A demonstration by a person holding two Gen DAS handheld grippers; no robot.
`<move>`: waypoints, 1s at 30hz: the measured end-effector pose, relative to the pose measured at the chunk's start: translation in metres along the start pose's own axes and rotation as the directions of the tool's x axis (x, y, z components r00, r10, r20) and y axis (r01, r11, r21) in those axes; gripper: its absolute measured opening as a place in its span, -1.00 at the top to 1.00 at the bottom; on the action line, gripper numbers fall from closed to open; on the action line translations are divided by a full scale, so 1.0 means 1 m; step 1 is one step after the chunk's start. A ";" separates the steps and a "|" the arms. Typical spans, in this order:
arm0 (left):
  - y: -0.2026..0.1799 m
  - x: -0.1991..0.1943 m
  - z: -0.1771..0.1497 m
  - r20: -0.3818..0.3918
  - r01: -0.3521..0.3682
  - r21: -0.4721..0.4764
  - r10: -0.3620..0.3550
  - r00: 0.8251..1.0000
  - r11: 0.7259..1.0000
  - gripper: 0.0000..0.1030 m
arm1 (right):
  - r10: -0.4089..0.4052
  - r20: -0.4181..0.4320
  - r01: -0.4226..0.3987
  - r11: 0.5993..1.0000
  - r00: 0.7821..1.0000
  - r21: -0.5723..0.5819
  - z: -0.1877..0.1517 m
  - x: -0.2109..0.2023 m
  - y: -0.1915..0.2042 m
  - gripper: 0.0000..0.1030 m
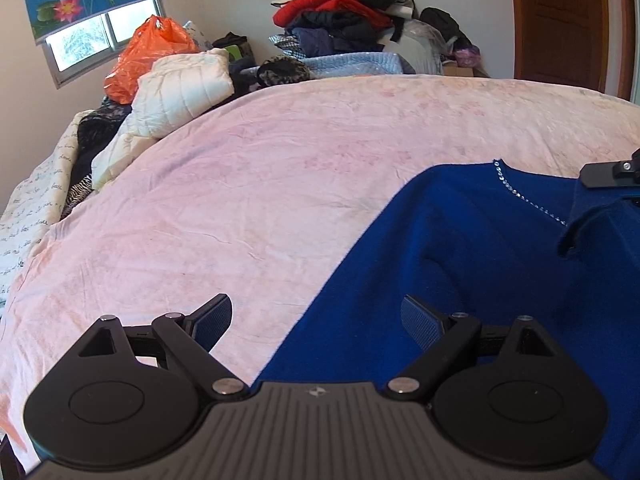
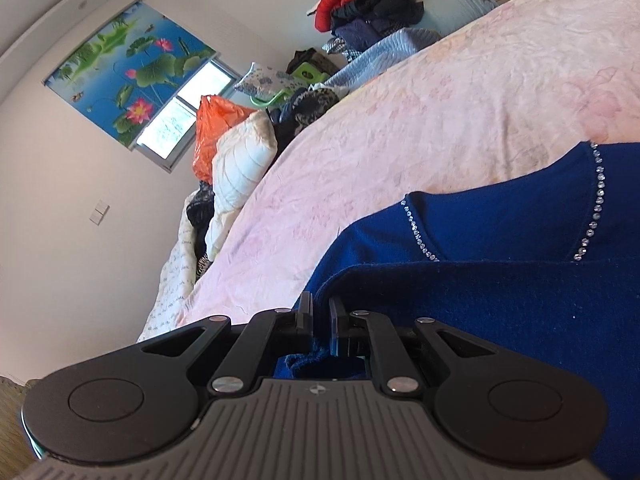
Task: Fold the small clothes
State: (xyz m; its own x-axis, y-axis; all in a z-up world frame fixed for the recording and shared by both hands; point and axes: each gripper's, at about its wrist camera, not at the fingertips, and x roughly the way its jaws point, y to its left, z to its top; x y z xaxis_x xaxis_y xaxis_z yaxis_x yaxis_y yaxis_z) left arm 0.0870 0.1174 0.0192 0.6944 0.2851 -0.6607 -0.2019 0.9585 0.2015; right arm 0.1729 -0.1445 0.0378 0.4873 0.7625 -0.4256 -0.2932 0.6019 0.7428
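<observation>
We judge the main risk to be the fold going crooked: our right gripper (image 2: 320,320) has only a small bunch of the blue garment (image 1: 460,248) pinched between its jaws, and if we carry that edge across with too shallow a bite, the thick fabric could slip out and drop in a heap. A second risk is dragging, since nothing pins the garment down on the other side, so a pull from the right could slide the whole piece across the pink bedspread (image 1: 280,168) instead of folding it. The rhinestone trim (image 2: 596,204) along the neckline could also catch on a finger if we sweep too low. As for the jaws, our left gripper (image 1: 316,320) has them spread wide, gripping nothing; one finger hangs over the bare bedspread, the other over the garment's near edge, and we cannot tell whether either touches. Our right jaws are nearly closed, clamped on a raised fold of the blue cloth. The garment lies on the near part of the bed, well apart from the clothes pile (image 1: 344,12) by the far wall.
</observation>
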 end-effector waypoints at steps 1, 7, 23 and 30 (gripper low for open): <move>0.002 0.000 0.000 0.000 -0.004 -0.001 0.004 1.000 1.000 -0.80 | -0.001 -0.005 0.001 1.000 1.000 -0.001 0.000 0.004 0.001 0.73; 0.014 0.000 -0.005 -0.011 -0.025 -0.011 0.025 1.000 1.000 -0.80 | -0.007 -0.034 0.006 1.000 0.999 -0.026 0.004 0.030 0.011 0.74; 0.045 0.006 -0.016 -0.069 -0.059 -0.080 0.054 0.996 0.995 -0.80 | -0.337 -0.021 0.278 0.809 0.941 -0.517 -0.038 0.047 0.045 -0.16; 0.037 0.003 -0.019 -0.069 -0.034 -0.055 0.030 0.997 0.998 -0.80 | -0.533 0.124 0.343 0.333 0.837 -0.878 -0.101 0.072 0.069 0.01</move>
State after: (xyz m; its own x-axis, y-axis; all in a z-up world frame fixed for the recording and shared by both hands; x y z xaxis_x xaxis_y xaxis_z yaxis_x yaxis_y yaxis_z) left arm 0.0686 0.1540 0.0106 0.6388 0.3137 -0.7025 -0.2632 0.9471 0.1836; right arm 0.1046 -0.0243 0.0061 0.6659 0.2876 -0.6884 -0.6534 0.6702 -0.3521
